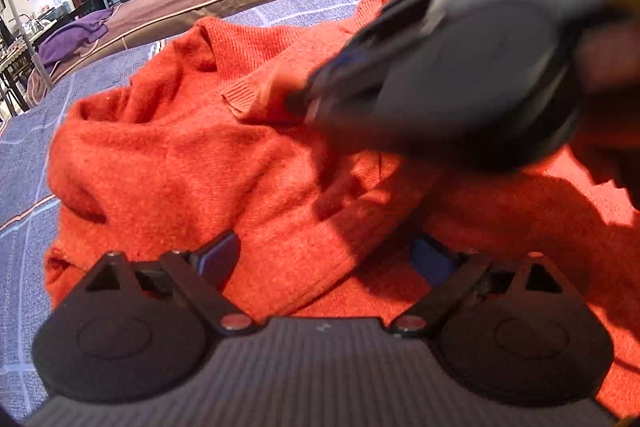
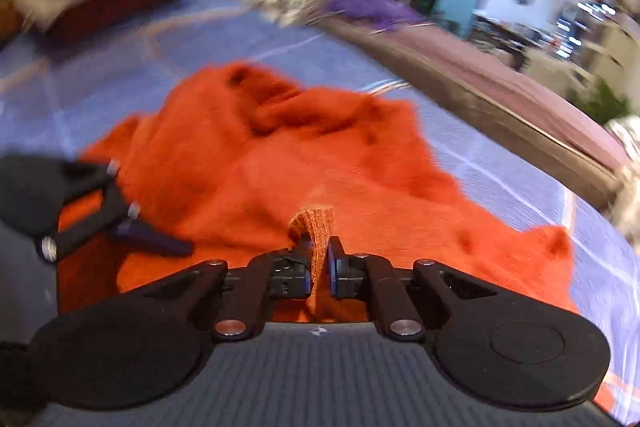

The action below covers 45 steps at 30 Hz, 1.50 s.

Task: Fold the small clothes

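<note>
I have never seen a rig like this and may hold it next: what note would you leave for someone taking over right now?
Right gripper: shut on a ribbed edge of the orange sweater, which stands up between its fingers.
Left gripper: open, fingers spread just above the sweater, gripping nothing.
Sweater: crumpled in a heap on the blue checked cover, no neat fold visible.
Done: only a grasp on one edge.
Left: probably pull that edge out, spread the sweater flat, then fold it. The right wrist view is blurred, so check the grip first.
</note>
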Tool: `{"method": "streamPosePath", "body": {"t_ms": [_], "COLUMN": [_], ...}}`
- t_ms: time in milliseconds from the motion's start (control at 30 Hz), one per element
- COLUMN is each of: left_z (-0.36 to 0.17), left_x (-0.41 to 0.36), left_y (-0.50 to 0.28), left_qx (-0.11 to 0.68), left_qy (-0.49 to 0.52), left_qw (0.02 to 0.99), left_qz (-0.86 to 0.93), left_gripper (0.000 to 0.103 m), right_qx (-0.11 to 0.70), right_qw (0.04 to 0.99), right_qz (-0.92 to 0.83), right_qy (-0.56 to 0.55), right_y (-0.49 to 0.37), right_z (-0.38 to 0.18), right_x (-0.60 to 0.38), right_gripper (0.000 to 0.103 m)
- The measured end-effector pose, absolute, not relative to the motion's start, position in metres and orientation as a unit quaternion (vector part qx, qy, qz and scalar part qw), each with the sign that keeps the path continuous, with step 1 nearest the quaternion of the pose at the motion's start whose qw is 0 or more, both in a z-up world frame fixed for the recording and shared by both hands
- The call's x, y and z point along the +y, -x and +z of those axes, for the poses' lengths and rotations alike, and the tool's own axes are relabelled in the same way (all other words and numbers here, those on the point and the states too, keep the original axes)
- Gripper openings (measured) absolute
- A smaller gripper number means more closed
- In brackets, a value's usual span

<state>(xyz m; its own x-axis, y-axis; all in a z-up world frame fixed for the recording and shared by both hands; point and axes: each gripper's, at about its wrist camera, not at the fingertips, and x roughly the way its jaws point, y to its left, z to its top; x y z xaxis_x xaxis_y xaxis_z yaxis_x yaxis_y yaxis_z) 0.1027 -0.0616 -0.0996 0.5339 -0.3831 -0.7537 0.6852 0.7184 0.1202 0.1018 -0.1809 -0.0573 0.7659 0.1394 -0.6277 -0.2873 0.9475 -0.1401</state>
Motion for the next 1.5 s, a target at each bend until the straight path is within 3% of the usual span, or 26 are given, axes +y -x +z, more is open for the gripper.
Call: {"method": "streamPosePath", "body": {"t_ms": [300,467,533,667,733,767,867,900,1067,1133,1267,1333,1433,1500], "left_z": [-0.101,-0.101,-0.100,-0.098,-0.095,-0.093,-0.081,-0.076,-0.055,-0.051,-0.055,-0.057,-0.060,-0.063], "left_x": [-0.061,-0.063,-0.063,-0.063,-0.062,-0.060,-0.047,-0.040,0.005,0.023,0.062,0.079,0.089,0.087], "left_y": [-0.104,-0.104,-0.105,-0.104,-0.102,-0.100,-0.090,-0.086,-0.083,-0.086,-0.109,-0.123,-0.134,-0.135], "left_qx": [0.367,0.370,0.372,0.374,0.374,0.373,0.355,0.345,0.320,0.308,0.323,0.345,0.345,0.330], "left_qy": [-0.206,-0.207,-0.207,-0.213,-0.220,-0.224,-0.228,-0.225,-0.203,-0.232,-0.257,-0.225,-0.204,-0.213], "left_qw": [0.851,0.851,0.850,0.848,0.847,0.847,0.856,0.862,0.886,0.887,0.885,0.888,0.892,0.891], "left_qz": [-0.313,-0.311,-0.309,-0.309,-0.309,-0.306,-0.298,-0.294,-0.268,-0.253,-0.216,-0.204,-0.209,-0.228], "left_gripper": [0.097,0.098,0.098,0.099,0.099,0.100,0.100,0.100,0.099,0.093,0.069,0.066,0.066,0.066], "right_qx": [0.254,0.291,0.326,0.320,0.296,0.280,0.243,0.243,0.279,0.287,0.312,0.310,0.302,0.320], "right_qw": [0.951,0.916,0.904,0.915,0.925,0.932,0.947,0.952,0.953,0.944,0.920,0.920,0.906,0.872], "right_qz": [-0.124,-0.196,-0.196,-0.195,-0.200,-0.203,-0.198,-0.170,0.028,0.097,0.184,0.217,0.290,0.327], "right_qy": [-0.121,-0.196,-0.194,-0.150,-0.129,-0.110,-0.074,-0.080,-0.111,-0.131,-0.148,-0.101,0.055,0.175], "right_y": [0.001,0.036,0.030,0.029,0.035,0.038,0.038,0.033,-0.019,-0.048,-0.109,-0.132,-0.151,-0.166], "right_z": [-0.031,-0.059,-0.072,-0.068,-0.059,-0.054,-0.038,-0.033,-0.014,-0.006,0.010,0.020,0.026,0.018], "right_x": [-0.324,-0.363,-0.360,-0.341,-0.334,-0.329,-0.322,-0.322,-0.303,-0.285,-0.232,-0.193,-0.118,-0.070], "right_gripper": [0.011,0.013,0.020,0.044,0.047,0.055,0.096,0.098,0.089,0.089,0.089,0.088,0.087,0.079]}}
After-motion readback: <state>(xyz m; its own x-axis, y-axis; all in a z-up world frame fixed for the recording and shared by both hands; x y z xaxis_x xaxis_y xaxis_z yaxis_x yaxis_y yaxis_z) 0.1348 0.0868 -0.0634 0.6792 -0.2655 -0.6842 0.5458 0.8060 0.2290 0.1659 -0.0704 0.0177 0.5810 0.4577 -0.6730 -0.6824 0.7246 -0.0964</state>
